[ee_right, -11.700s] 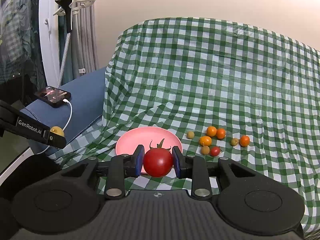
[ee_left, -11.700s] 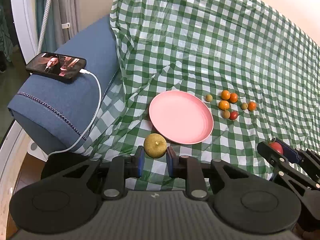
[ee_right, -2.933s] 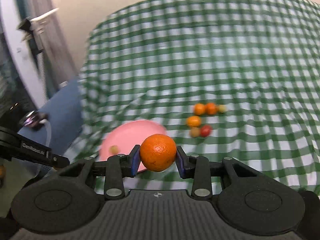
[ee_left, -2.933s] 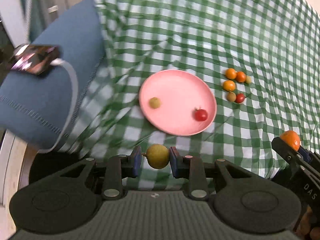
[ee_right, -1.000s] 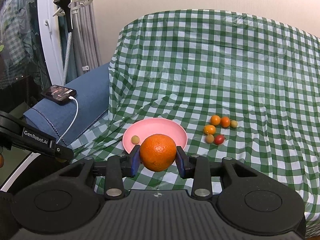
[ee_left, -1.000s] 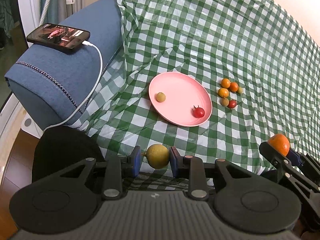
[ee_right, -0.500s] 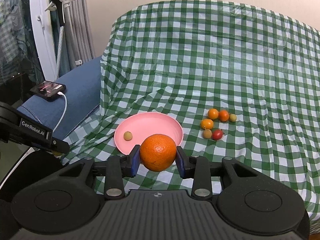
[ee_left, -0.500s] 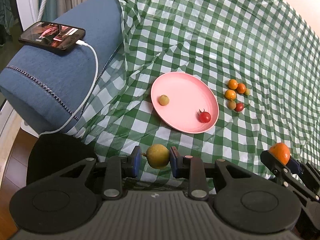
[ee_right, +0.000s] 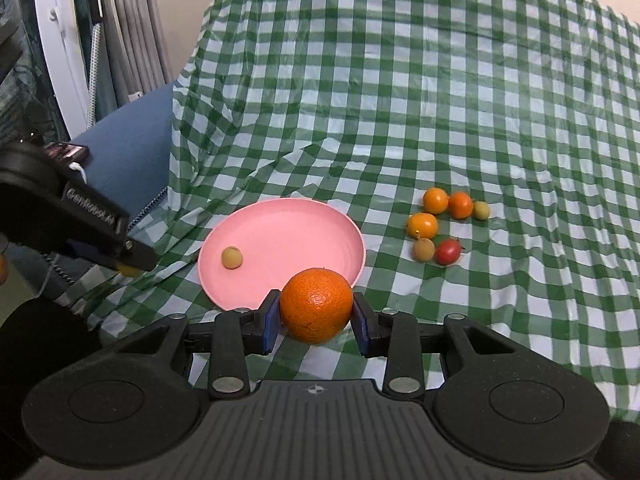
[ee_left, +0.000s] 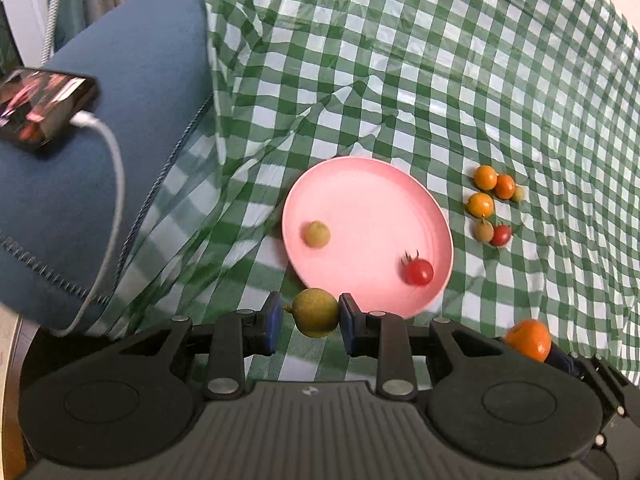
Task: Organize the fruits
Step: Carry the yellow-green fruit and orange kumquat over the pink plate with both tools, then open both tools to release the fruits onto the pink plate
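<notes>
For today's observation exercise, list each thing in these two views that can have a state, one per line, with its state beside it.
left gripper: shut on the yellow-green fruit, held above the cloth.
right gripper: shut on the orange.
pink plate: holds two fruits, a small yellowish fruit and a red tomato.
loose small fruits: six clustered on the checked cloth, right of the plate.
phone: screen lit, cable plugged in.
</notes>
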Available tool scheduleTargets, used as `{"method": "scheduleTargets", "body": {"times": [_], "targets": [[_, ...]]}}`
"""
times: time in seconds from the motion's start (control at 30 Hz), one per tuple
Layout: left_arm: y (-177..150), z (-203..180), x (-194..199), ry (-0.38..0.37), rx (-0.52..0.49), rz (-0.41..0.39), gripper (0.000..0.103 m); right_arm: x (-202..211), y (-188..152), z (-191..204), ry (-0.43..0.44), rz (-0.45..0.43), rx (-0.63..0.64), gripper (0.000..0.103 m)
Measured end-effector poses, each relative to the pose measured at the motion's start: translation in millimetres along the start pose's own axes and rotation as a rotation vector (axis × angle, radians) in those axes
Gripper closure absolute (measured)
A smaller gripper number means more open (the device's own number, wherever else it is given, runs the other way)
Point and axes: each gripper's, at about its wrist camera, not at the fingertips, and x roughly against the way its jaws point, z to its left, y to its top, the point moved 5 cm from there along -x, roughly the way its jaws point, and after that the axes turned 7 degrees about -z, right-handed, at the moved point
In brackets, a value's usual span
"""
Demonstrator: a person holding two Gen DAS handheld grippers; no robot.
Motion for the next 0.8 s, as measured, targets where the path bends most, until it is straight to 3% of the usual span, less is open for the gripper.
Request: {"method": "scheduleTargets", "body": {"times": [0.33,0.63,0.67,0.73,0.77,0.8], "targets": [[35.9,-13.3,-67.6,0.033,-0.038,0.039,0.07,-76.1,-1.7,1.2,0.006,0.056,0.028,0.065],[35.0,-27.6,-127.4,0.042,-0.101,0.115,0.069,-124.1,-6.5,16.0,0.032,0.104,0.078,0.065],[36.3,-26.9,-129.7,0.04,-0.103,0.114,0.065,-126.8,-5.4,16.6,0.03,0.102,0.081,0.064],[40.7,-25.1,-129.3,0.048,-0.109,0.094,0.034,-127.9,-1.1,15.7,0.027,0.086,0.08,0.059],[43.4,-23.6,-125.6,0.062,-0.113,0.071,0.007,-126.1,1.3,14.6,0.024,0.076,0.079,0.045],[45.6,-21.8,-119.8,0.083,-0.118,0.04,0.0,-121.4,3.2,12.1,0.018,0.064,0.076,0.037]]}}
